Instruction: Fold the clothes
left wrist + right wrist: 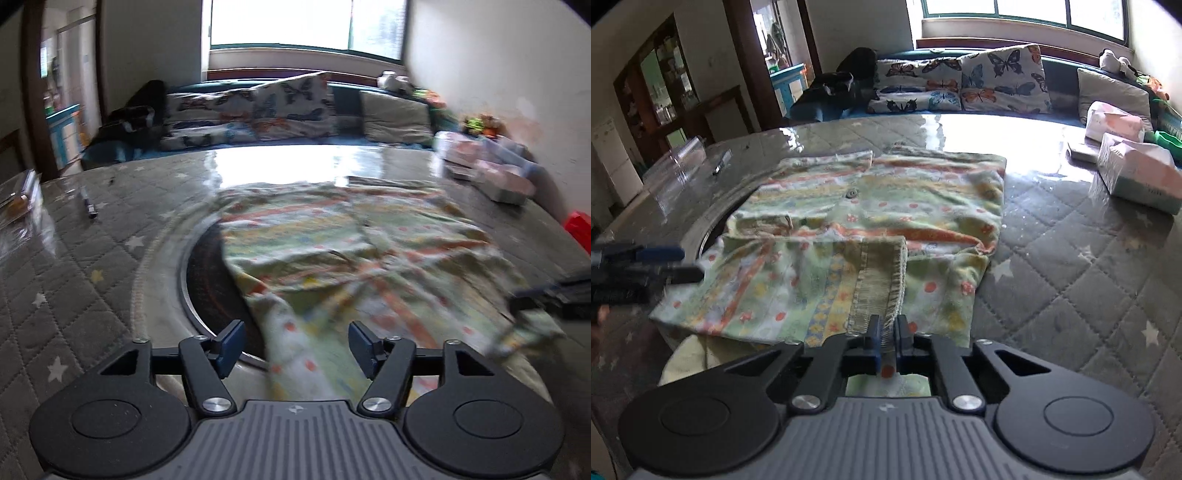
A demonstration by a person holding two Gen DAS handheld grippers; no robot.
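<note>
A green, orange and yellow patterned cotton garment (pixel 871 221) lies spread on the grey quilted, plastic-covered counter (pixel 1071 277), partly over a round dark inset. The right tool (pixel 886 332) is clamped on the garment's near hem, low and pointing forward across the cloth. The left tool (pixel 293 345) hovers over the near left edge, jaws spread and empty. The garment's length seems to run away from both tools.
</note>
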